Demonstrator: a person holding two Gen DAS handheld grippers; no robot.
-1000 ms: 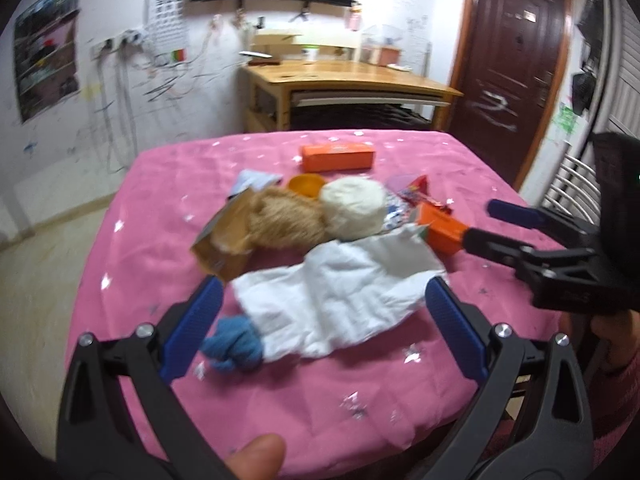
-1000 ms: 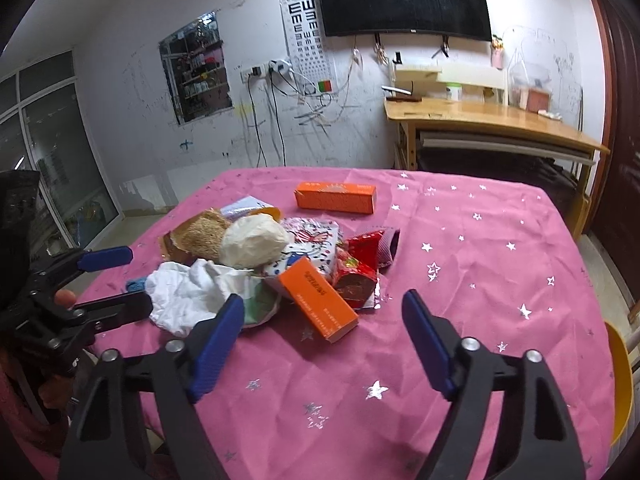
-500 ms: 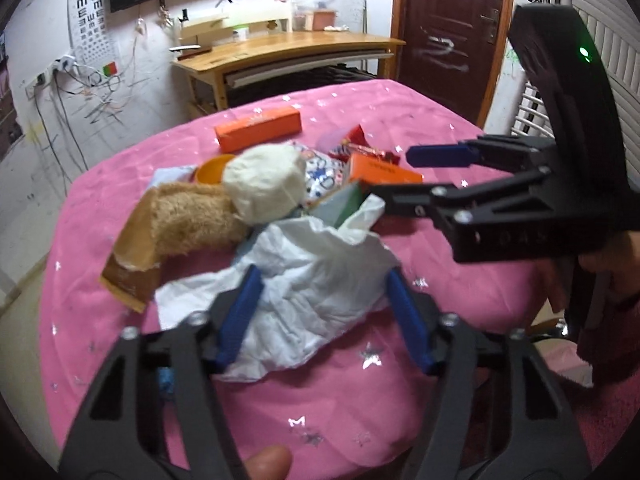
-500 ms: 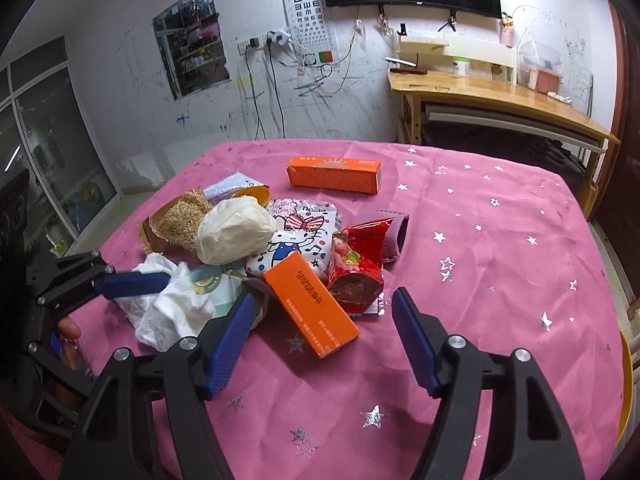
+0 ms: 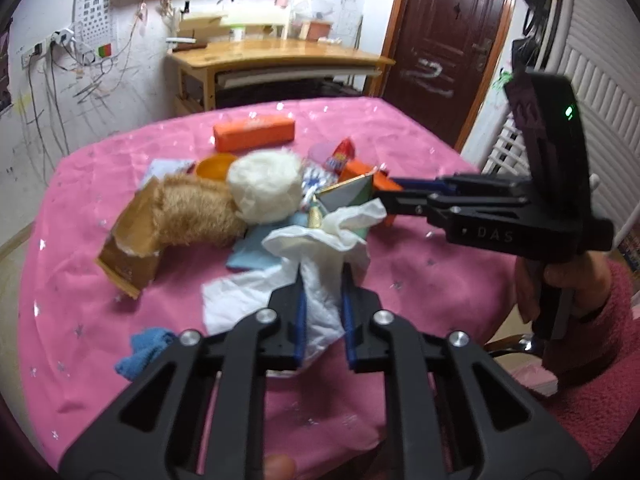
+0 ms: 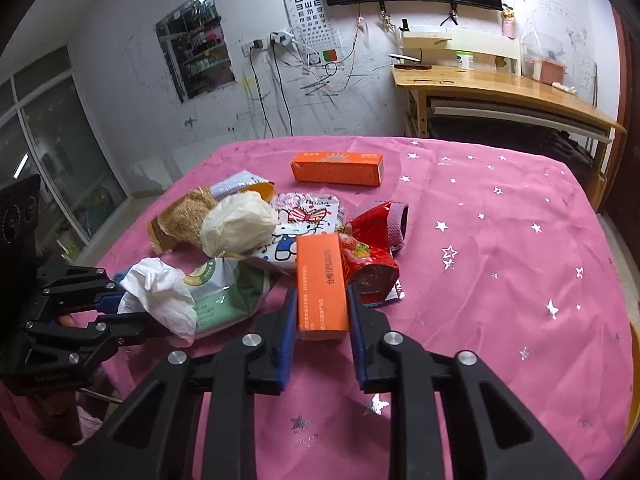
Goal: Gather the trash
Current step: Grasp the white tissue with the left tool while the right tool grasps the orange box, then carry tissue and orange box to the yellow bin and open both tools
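A pile of trash lies on the pink star-print tablecloth [image 6: 500, 248]. My left gripper [image 5: 322, 280] is shut on a crumpled white tissue [image 5: 320, 240], which also shows in the right wrist view [image 6: 160, 292]. My right gripper [image 6: 322, 300] is shut on a small orange box [image 6: 321, 280]; its fingers [image 5: 404, 196] reach in from the right in the left wrist view. A green-and-white packet [image 6: 224, 292] lies between the two grippers.
Also on the cloth are a long orange box [image 6: 337, 168], a cream wad [image 6: 238, 228], a brown fuzzy piece on cardboard [image 5: 176, 216], a red snack wrapper [image 6: 368, 256], a Hello Kitty pack [image 6: 304, 220] and a blue cloth [image 5: 144, 348]. A wooden desk [image 6: 500, 88] stands behind.
Both grippers went from open to shut: the left closed on the white tissue and bunched it up, the right moved forward and closed on the small orange box.
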